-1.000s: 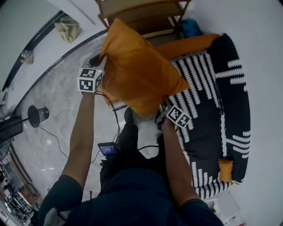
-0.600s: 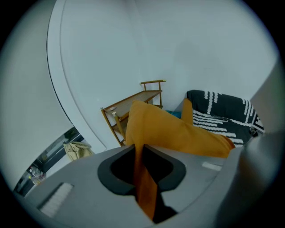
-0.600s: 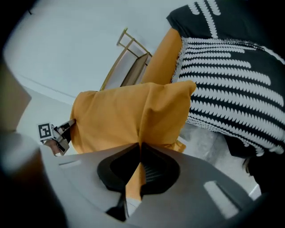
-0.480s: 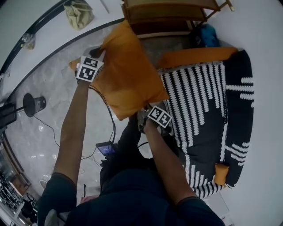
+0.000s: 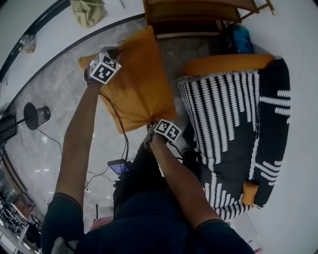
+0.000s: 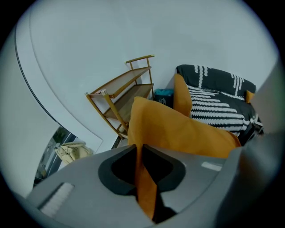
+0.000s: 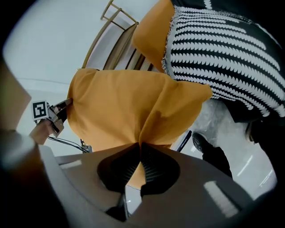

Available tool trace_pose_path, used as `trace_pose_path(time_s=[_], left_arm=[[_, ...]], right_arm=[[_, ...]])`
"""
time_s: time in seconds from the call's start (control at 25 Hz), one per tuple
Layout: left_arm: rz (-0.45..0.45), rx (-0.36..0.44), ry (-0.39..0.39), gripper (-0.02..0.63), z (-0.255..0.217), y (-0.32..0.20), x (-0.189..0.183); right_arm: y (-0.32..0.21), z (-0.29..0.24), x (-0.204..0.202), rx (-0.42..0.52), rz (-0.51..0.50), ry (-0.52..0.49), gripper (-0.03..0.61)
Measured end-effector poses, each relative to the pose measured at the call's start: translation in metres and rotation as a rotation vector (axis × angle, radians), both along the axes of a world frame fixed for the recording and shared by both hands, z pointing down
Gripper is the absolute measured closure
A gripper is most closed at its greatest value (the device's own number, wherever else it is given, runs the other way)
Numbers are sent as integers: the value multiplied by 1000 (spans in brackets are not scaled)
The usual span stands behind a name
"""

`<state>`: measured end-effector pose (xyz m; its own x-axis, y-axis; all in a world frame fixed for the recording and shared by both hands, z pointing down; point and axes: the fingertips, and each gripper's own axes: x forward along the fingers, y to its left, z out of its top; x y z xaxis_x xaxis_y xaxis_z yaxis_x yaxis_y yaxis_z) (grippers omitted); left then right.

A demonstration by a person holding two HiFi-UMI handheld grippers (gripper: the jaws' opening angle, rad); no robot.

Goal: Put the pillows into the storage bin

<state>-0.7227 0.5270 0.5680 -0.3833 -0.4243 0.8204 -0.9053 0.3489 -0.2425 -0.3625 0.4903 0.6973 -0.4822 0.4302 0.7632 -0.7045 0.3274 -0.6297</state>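
The orange pillow (image 5: 139,87) hangs in the air between the two grippers, out over the marbled floor (image 5: 54,114) and just beside the couch with the black-and-white striped cover (image 5: 233,124). The left gripper (image 6: 138,151) has one upper corner. Its jaws have just been closing and now pinch a thin fold of orange cloth that runs down through the narrow slot between them. The right gripper (image 7: 139,149) has the opposite, lower corner, with its ribbed pads pressed together on a gathered tuck of the same fabric. In the head view each gripper's marker cube covers its jaw tips, so the grip itself shows only in the gripper views. The pillow hides the stretch of floor under it, and a small orange tip beside the left cube is probably another corner of the pillow, though the view does not settle that. A second orange cushion (image 5: 226,63) lies along the head of the couch, and a small orange one (image 5: 249,192) sits near the foot, half tucked against the dark edge. A wooden shelf (image 5: 198,15) is cut off by the top of the frame. Next to it a blue object (image 5: 241,37) is too crumpled to identify. A beige bag (image 5: 88,11) rests by the curved wall. Dark cables (image 5: 121,131) trail across the floor toward a lit phone screen (image 5: 119,167), partly behind the person's arm and body.
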Motion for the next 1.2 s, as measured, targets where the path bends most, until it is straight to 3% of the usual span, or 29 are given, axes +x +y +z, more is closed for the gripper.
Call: trace_pose_path(time_s=[0.24, 0.28, 0.32, 0.4, 0.56, 0.8, 1.0, 1.2], left_arm=[[-43, -53, 19, 552, 24, 10, -11], [-48, -68, 22, 519, 29, 13, -12], [-50, -83, 26, 480, 34, 16, -13], [-45, -101, 32, 492, 41, 21, -11], [-45, -88, 24, 497, 41, 21, 0], [-29, -10, 13, 500, 21, -11, 20], [6, 58, -12, 500, -17, -57, 36], [66, 140, -55, 503, -66, -120, 57]], right_arm=[[35, 21, -1, -72, -69, 63, 560], [42, 27, 1, -115, -93, 80, 531], [49, 33, 4, -171, -121, 98, 406], [56, 42, 12, -242, -180, 141, 377], [34, 47, 17, -195, -248, 162, 377], [0, 29, 2, -106, -276, 56, 379], [-37, -1, -14, -81, -181, -47, 379], [-95, -43, -27, 3, -110, -184, 395]])
